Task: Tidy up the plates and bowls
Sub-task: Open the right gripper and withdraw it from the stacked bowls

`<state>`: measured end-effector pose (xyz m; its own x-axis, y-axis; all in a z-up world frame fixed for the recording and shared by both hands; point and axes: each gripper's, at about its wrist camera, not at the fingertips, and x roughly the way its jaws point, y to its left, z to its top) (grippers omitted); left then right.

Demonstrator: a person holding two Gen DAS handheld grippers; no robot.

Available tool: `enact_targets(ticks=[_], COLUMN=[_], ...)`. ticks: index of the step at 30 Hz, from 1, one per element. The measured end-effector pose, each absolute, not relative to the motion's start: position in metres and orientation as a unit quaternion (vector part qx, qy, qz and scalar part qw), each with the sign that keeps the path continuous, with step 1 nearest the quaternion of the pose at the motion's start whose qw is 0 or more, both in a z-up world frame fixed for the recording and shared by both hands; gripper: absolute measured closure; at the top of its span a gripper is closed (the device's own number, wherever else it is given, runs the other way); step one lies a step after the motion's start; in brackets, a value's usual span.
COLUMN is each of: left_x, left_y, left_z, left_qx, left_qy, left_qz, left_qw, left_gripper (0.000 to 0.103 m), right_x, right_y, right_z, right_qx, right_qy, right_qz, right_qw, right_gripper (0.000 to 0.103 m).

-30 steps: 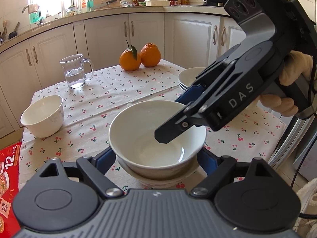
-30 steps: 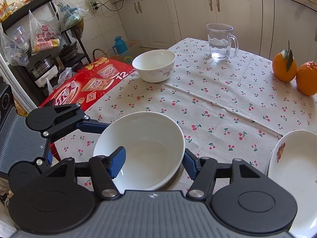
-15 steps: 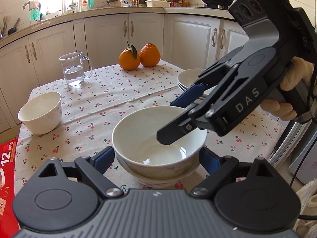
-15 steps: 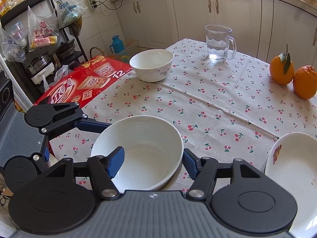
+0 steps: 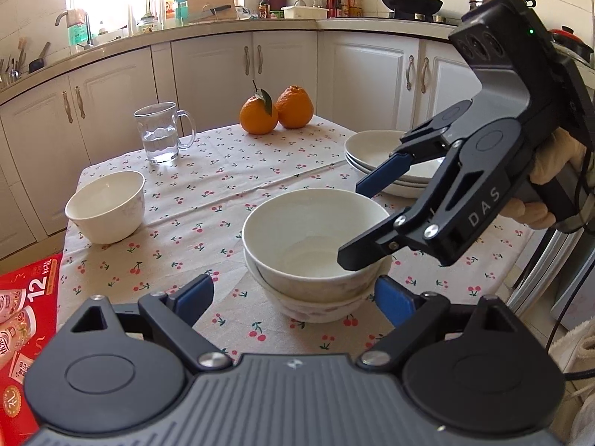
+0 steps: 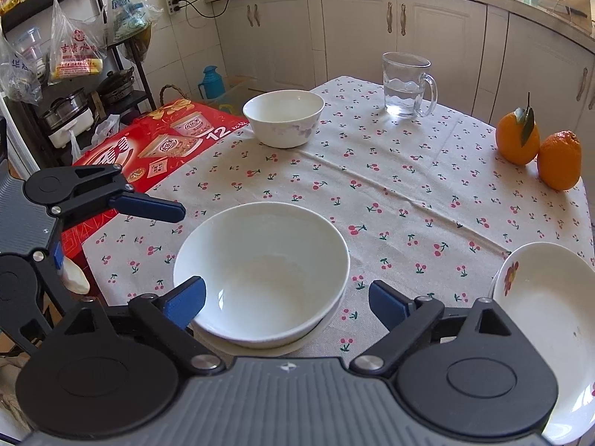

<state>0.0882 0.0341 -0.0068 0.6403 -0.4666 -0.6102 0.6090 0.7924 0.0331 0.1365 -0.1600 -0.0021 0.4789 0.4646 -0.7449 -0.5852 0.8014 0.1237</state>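
Left gripper [image 5: 293, 297]: fingers spread wide, holding nothing, blue pads clear of the ware on both sides. Right gripper [image 6: 286, 304]: fingers likewise spread and empty, one pad just beside the rim at 9 o'clock, the other apart from it at 3 o'clock.

Between both tools – the nested bowls [image 5: 316, 245], one white bowl seated in another, resting on the cherry-print tablecloth [image 5: 223, 186] near the front table edge. The seating looks level; the lower bowl is mostly hidden, so I cannot tell how deep the nest goes.

Handling judgement: glazed ceramic, stiff, fairly heavy for its size, slick under the pads, chips if knocked. Best hold is a pinch across the rim wall – one pad inside, one outside – not a squeeze across the full width.

Further out, at 10 o'clock from the stack in the left view: a single loose bowl [image 5: 106, 206], upright, well apart – likely the next piece to join. At 2 o'clock: the plate stack [image 5: 368, 148], partly behind the right tool.

Far edge: glass mug [image 5: 160, 133] with water at 11 o'clock, two oranges [image 5: 277, 111] at 12.
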Motion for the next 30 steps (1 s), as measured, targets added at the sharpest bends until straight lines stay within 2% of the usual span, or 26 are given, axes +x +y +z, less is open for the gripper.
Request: enact_targets(ticks=[7,18,24,30], left_x=[0.084,0.127,0.161,0.192], left_y=[0.059,0.106,0.121,0.127], left_z=[-0.002,0.001,-0.003,-0.011], left_qx=[0.138,0.125,0.122,0.115], left_qy=[0.294,0.277,0.272,0.272], left_qz=[-0.276,-0.195,-0.162,-0.167], left_qw=[0.905,0.932,0.941,0.941], left_gripper=[0.010,0.009,0.005,0.005], right_x=[0.138,0.178,0.212,0.244], right_y=[-0.155,-0.116,-0.088,-0.066], right_z=[0.012,0.047,0.048,0.042], right_qx=[-0.102,-0.123,-0.140,-0.158], right_qy=[0.393,0.362,0.365,0.374], right_qz=[0.298,0.338,0.348,0.364], right_qw=[0.864,0.860,0.852,0.838], right_gripper=[0.000,0.000,0.000,0.000])
